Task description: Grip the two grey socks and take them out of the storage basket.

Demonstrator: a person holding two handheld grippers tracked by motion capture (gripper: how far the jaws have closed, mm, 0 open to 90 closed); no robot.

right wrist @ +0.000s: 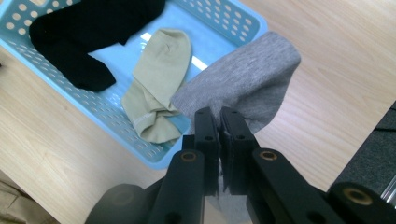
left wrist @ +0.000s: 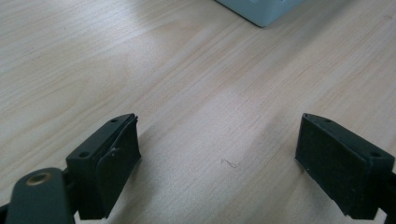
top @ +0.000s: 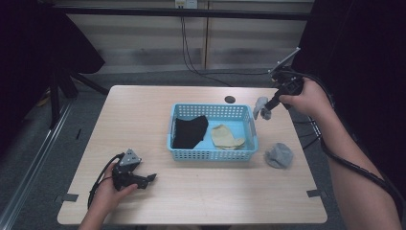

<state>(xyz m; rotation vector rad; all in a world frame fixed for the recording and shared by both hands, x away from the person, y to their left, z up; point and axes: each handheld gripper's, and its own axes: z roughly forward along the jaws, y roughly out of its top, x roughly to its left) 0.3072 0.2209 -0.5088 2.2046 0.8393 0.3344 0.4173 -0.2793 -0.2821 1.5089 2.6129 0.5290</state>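
Wood-grain table (top: 143, 115) in a dim room, dark curtains both sides, cables along the back wall. Blue basket (top: 210, 154) sits mid-table, already holding a black sock (top: 189, 131) and a tan sock (top: 227, 137), lying side by side, apart or barely touching.

Right gripper (top: 266, 113) is up off the table near the basket's far right corner, jaws pinched tight on a grey sock (top: 261, 106). In the right gripper view the grey sock (right wrist: 243, 84) hangs out past the jaw tips, over the basket rim (right wrist: 140, 154) and partly over bare table; looks like it is on its way in, not dropped yet.

Second grey sock (top: 279, 155), balled up, lies on the table just right of the basket, untouched.

Left gripper (top: 149, 178) rests low at the near left of the table, well apart from the basket. Left gripper view: jaws spread wide, nothing between them, bare wood under them, basket corner (left wrist: 261, 11) at the top edge.

Progress, judged: two socks in, third held and close to release, fourth left to pick up. Roughly half done. Remaining: let go over the basket, then fetch the balled sock.
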